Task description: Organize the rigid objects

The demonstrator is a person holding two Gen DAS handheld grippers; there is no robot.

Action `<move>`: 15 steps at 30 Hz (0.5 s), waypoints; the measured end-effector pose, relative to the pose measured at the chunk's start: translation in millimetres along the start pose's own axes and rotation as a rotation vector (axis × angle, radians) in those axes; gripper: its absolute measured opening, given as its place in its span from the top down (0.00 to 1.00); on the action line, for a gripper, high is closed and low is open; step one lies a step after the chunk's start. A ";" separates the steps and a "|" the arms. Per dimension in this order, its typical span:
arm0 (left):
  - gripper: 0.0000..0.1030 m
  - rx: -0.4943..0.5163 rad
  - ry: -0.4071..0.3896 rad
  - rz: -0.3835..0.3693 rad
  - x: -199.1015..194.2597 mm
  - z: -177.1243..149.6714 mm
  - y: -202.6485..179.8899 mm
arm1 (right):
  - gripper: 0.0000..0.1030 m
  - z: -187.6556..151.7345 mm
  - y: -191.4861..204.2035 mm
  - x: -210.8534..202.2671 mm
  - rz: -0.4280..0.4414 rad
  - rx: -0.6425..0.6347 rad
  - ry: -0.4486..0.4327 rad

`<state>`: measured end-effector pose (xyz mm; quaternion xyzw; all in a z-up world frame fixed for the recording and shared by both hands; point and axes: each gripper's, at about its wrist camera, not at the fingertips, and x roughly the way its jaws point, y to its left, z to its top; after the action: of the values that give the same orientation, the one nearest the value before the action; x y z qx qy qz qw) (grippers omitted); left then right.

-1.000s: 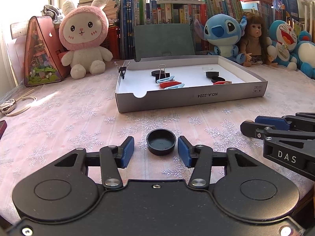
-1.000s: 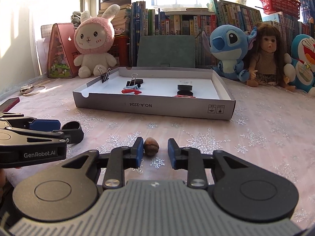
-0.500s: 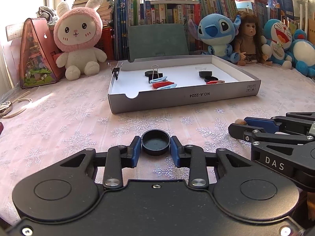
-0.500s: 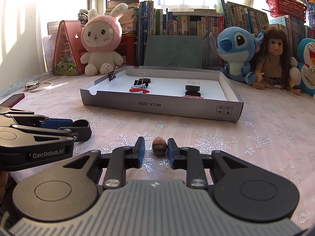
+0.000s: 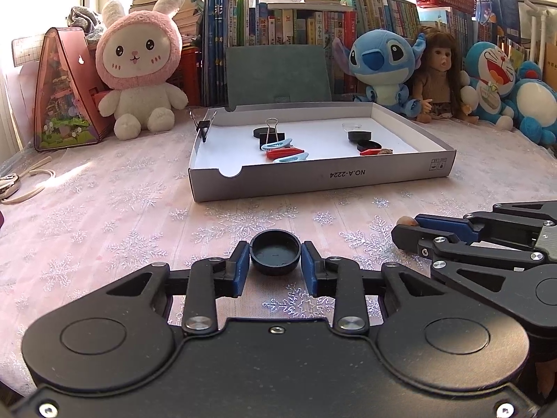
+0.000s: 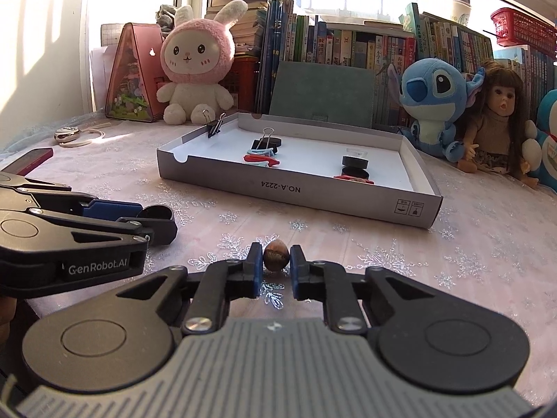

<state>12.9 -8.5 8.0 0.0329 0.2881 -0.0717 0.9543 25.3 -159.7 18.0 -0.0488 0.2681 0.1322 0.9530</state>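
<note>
Two grips had just closed at once. A second earlier both grippers stood open around their targets; by this moment the left gripper [image 5: 275, 264] had its blue pads pressed against the sides of the black cap [image 5: 275, 252], and the right gripper [image 6: 276, 267] had clamped down on the small brown nut [image 6: 276, 259]. Both pieces still sat low on the tabletop [image 5: 104, 216], close in front of the person, with neither lifted clear as far as the views showed.

That likely meant the picking stage was finished for this pair, and the carry to the white box [image 5: 348, 179] was what remained. The box lay further back on the tabletop, well apart from both grippers, and already held sorted items: a black binder clip [image 5: 272, 136] with red and blue clips [image 5: 285, 151] beside it on the left part, and black caps [image 5: 359, 136] on the right part with what looked like a red clip and a brownish piece near them.

Little stood in the way. The patch of cloth between the grippers and the box was bare, but the box's front wall would have to be cleared from above, and the two grippers sat near each other, so crossing paths could make them knock. Another binder clip [image 5: 203, 127] was clamped on the box's left wall. Plush toys [image 5: 139, 66], a doll [image 5: 438, 69] and a row of books [image 5: 278, 24] stood behind the box, out of the route
</note>
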 end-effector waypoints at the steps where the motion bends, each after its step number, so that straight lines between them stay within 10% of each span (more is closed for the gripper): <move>1: 0.71 0.000 -0.003 0.000 -0.6 0.9 0.2 | 0.80 1.0 0.2 -0.6 -0.001 -0.002 -0.003; 15: 0.71 -0.001 -0.009 -0.022 -1.9 14.8 -2.3 | 0.80 12.2 -8.0 -6.1 -0.015 0.020 -0.019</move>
<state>19.0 -12.1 21.4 0.0287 0.2842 -0.0820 0.9548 28.6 -166.7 31.7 -0.0400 0.2600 0.1230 0.9569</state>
